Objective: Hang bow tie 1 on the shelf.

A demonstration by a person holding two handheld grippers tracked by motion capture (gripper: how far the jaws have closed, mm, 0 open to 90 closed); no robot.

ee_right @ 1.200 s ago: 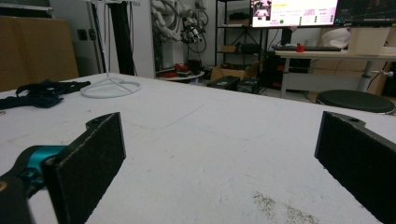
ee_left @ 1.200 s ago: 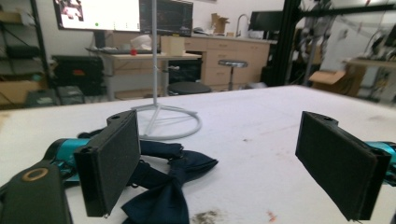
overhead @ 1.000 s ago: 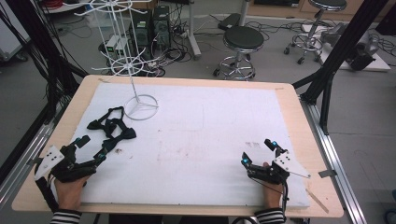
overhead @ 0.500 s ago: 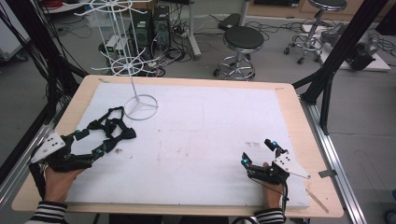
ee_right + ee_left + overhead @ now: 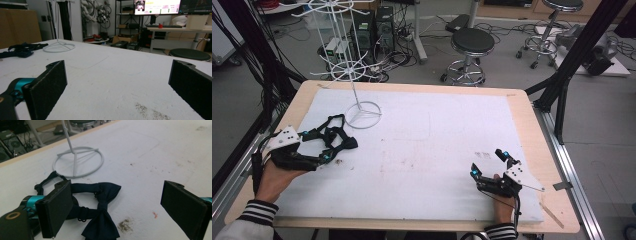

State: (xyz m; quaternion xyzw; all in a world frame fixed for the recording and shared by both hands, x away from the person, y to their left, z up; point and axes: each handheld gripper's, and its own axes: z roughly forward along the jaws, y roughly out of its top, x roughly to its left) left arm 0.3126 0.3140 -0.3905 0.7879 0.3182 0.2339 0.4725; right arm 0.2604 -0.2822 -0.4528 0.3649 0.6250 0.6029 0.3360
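A dark navy bow tie (image 5: 337,139) with its strap lies on the white mat (image 5: 437,125) at the left, just in front of the white wire stand (image 5: 354,82). My left gripper (image 5: 317,146) is open and low over the mat, its jaws wide apart on either side of the tie's near end. In the left gripper view the bow tie (image 5: 100,227) lies against the left jaw, with the stand's ring base (image 5: 74,165) behind it. My right gripper (image 5: 488,163) rests open near the mat's front right, holding nothing. Its own view has the right gripper (image 5: 117,75) facing the far-off tie (image 5: 21,51).
The wooden table's rim (image 5: 532,125) frames the mat. Black frame posts (image 5: 569,65) stand at the right corner. A stool (image 5: 472,42) and cables are on the floor beyond the far edge. Faint stains mark the mat's middle (image 5: 412,160).
My left gripper has moved up from the front left corner toward the bow tie and now straddles its near end. The right gripper has not moved.
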